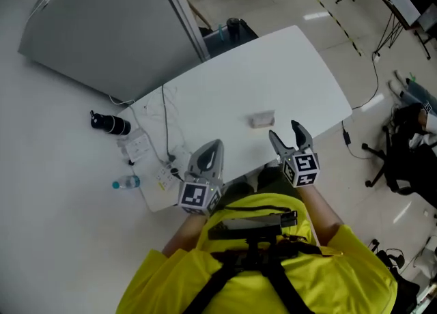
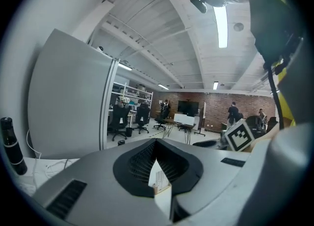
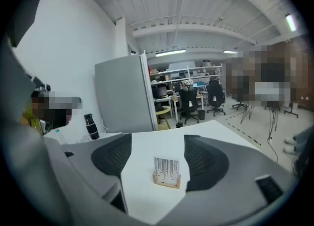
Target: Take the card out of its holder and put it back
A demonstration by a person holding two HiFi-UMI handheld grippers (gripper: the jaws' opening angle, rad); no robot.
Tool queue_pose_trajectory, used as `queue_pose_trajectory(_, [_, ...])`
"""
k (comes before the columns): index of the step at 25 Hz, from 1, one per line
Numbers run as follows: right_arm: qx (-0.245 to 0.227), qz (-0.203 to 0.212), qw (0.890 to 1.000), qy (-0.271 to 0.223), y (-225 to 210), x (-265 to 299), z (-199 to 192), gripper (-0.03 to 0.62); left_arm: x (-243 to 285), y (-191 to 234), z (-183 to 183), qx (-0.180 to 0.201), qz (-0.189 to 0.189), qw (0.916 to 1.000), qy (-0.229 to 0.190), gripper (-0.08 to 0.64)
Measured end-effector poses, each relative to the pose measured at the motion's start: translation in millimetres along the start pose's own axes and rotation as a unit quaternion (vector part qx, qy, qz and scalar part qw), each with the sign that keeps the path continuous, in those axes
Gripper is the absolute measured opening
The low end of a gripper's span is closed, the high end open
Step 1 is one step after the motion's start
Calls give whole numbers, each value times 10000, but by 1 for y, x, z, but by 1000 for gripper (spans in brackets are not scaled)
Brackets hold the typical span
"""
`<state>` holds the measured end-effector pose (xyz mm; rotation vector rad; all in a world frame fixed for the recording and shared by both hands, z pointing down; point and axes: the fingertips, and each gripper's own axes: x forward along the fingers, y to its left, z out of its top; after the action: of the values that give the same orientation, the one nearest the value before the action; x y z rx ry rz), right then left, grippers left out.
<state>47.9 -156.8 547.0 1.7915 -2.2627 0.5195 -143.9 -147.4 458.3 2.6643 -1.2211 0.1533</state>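
A white card with black bars (image 3: 167, 165) stands upright in a small wooden holder (image 3: 166, 179) on the white table (image 1: 239, 87); in the head view the card and holder (image 1: 261, 119) sit near the table's front edge. My right gripper (image 1: 286, 132) is open just short of the holder, nothing between its fingers, and in the right gripper view the card shows in the gap of the spread jaws. My left gripper (image 1: 209, 151) is shut and empty at the front edge, left of the holder. A sliver of the card (image 2: 158, 177) shows past its closed fingers.
A grey partition panel (image 1: 109, 26) stands behind the table's left end. A black bottle (image 1: 109, 123), a clear water bottle (image 1: 127, 183), a power strip and cables (image 1: 164, 128) lie at the left end. Office chairs and a tripod stand on the floor to the right.
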Motion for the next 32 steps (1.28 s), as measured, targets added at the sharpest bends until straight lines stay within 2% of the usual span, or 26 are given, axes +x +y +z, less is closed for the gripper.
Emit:
queue_pose_trajectory(2, [-355,103,9993,-9,-3,20,-13,344,-1,2,-7,-55,-22,9998,164,2])
queue_pose_trajectory(4, [-602,532,9968,53,-9,43,-29,331,-1,9,-19,-144,31,9991,386,2])
queue_pose_trajectory(5, [-644,748,9951,82,-16,51,-37,293,0,12,-23,-181,17,9989,423,2])
queue_pose_trajectory(9, [-841,1502,9845,335,-47,81,-67,291,12,6,-17,-117,-383,9991,127,2])
queue_pose_trajectory(12, [-907,1982,9736,684,-61,99,-91,264,25,7,-25,-14,-330,9994,84,2])
queue_pose_trajectory(16, [-1082,2822,9478,1013,-58,115,-109,191,43,10,-56,-254,19,9988,411,2])
queue_pose_trajectory(19, [-1327,3388,9241,1168,-52,123,-117,141,54,3,-77,-397,73,9972,627,2])
queue_pose_trajectory(23, [-1590,4170,8860,1255,-44,123,-124,121,69,-10,-96,-478,134,9958,763,2])
queue_pose_trajectory(25, [-1517,4401,8767,1214,-44,128,-126,104,73,-11,-106,-529,198,9950,822,2])
queue_pose_trajectory(28, [-1392,4666,8662,1128,-45,132,-117,31,79,-14,-118,-560,229,9939,925,2])
queue_pose_trajectory(32, [-1456,4961,8482,1150,-42,126,-120,23,85,-17,-128,-603,295,9922,1053,2])
